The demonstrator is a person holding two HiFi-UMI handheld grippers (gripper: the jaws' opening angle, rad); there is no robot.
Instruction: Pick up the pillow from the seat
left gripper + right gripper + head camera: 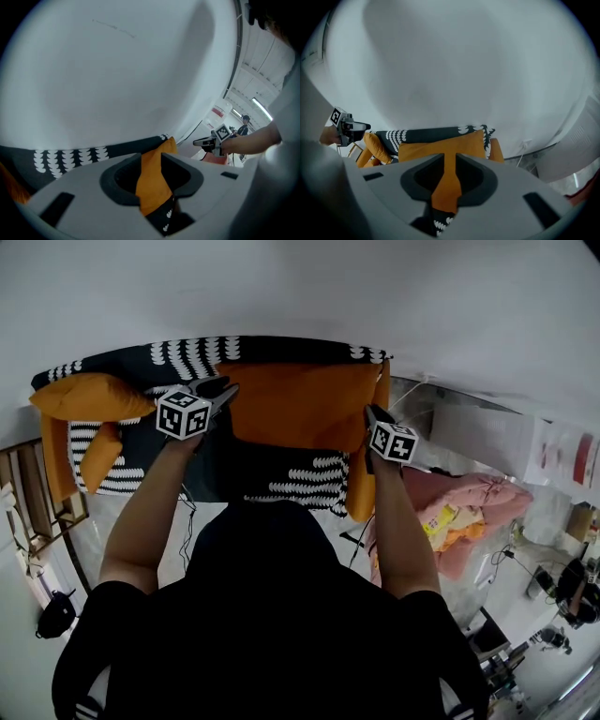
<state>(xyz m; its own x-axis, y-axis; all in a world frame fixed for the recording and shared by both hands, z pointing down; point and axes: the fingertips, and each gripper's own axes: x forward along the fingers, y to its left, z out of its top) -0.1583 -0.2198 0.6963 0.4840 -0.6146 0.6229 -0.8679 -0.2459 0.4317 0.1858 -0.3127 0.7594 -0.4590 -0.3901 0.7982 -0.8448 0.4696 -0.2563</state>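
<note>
Two bare forearms of mine reach out past my dark top, one gripper in each hand. My left gripper (223, 395) sits at the upper left corner of the orange pillow (300, 404). Its own view shows the jaws standing a little apart, with orange cloth filling the narrow gap between them. I cannot tell whether the pads touch that cloth. My right gripper (371, 418) is at the pillow's right edge. Its jaws are also slightly spread, and a strip of the same orange shows through the slot. Beyond them the pillow's broad face spreads to either side.

The pillow lies flat across the seat (300, 479), which is covered in black cloth with rows of white marks. It lies toward the back of the seat, close under the backrest. A stretch of the patterned cover stays bare between the pillow and me.

Further left on the same seat lies a second orange cushion (89, 395), plump and well apart from the pillow. A smaller orange piece (98, 451) lies just below it. Off to the right, on the floor, is a heap of pink cloth (469, 512). Behind the seat rises a plain pale wall (375, 296).
</note>
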